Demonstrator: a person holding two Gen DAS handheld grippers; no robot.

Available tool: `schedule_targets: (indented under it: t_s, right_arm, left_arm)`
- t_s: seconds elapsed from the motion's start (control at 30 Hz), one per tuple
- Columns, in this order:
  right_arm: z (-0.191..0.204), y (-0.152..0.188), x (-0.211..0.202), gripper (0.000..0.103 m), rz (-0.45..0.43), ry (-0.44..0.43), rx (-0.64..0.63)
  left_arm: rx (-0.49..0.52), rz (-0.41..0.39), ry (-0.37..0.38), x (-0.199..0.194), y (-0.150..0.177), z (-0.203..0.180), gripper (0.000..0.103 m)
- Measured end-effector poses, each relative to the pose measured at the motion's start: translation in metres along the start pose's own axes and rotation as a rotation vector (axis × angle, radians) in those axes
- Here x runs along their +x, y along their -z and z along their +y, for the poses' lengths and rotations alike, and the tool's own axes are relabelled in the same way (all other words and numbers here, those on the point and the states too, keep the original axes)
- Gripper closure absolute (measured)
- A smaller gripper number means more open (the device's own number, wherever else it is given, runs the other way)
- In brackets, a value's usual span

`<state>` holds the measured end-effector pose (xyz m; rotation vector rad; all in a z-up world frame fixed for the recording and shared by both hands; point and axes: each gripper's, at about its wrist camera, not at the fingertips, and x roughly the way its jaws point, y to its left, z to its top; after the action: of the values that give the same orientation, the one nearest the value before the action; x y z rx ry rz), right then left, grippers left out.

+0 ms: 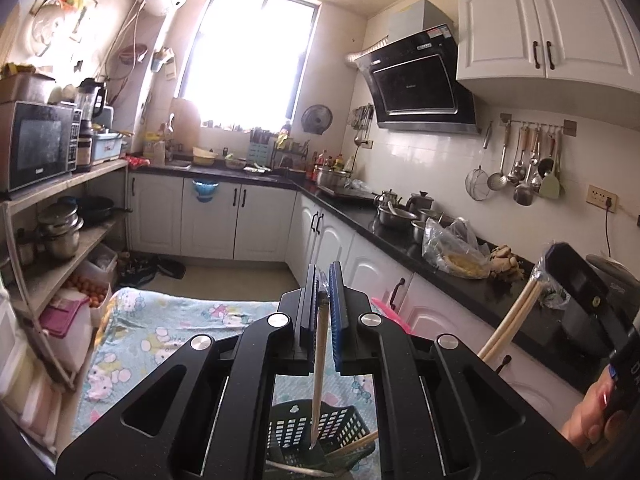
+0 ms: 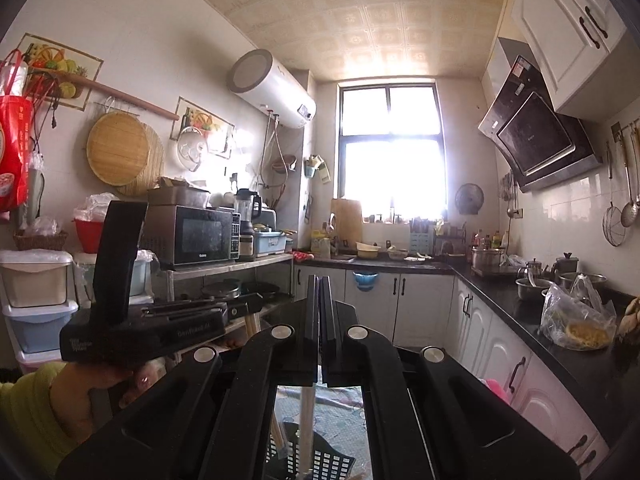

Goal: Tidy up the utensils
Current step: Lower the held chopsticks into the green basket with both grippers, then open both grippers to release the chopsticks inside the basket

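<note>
Holding: my left gripper (image 1: 323,292) pinches one pale wooden chopstick (image 1: 319,376) near its top end, the jaws pressed against it from both sides, so that it hangs almost straight down.
Why upright: hung this way, its lower tip points into the dark perforated plastic basket (image 1: 344,426) below, so I judge a plain release would drop it in.
Basket contents: another pale stick (image 1: 354,444) already leans inside the basket, slanted against its wall.
Right side: my right gripper (image 1: 540,270) clamps a pair of pale wooden chopsticks (image 1: 506,328) at their upper end; they slope down towards the same basket. In the right wrist view the jaws sit close together with a pale stick (image 2: 307,428) showing beneath them.
Why both raised: both loads are carried above the basket rim, which I take as lining up the tips before letting go.
Under it: the basket stands on a surface covered by a light blue cartoon-print cloth (image 1: 168,320).
Around: a black kitchen worktop (image 1: 400,240) with steel pots runs along the right.
Risk: a tilted stick could catch the rim.
</note>
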<state>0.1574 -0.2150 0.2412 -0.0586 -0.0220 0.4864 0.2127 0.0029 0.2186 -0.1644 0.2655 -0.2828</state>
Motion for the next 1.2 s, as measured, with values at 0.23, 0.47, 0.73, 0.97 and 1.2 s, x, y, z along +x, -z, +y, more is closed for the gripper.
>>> schedule_targets:
  t_s: [0.23,0.47,0.73,0.97,1.2]
  right_arm:
    - [-0.005,0.010,0.023,0.102,0.047,0.016,0.020]
    - [-0.009,0.025,0.041,0.102,0.081,0.015,0.042]
    - [-0.008,0.042,0.060,0.102,0.126,0.013,0.041]
    - [-0.008,0.055,0.077,0.102,0.172,0.027,0.067]
    - [-0.008,0.067,0.085,0.102,0.211,0.048,0.082]
  left_arm:
    - [-0.016,0.038,-0.001,0.018,0.013,0.009,0.100]
    - [-0.017,0.084,-0.001,0.033,0.027,0.013,0.100]
    - [-0.031,0.122,0.000,0.046,0.038,0.022,0.100]
    - [-0.036,0.157,0.008,0.057,0.049,0.027,0.100]
    - [-0.028,0.180,0.021,0.065,0.059,0.027,0.100]
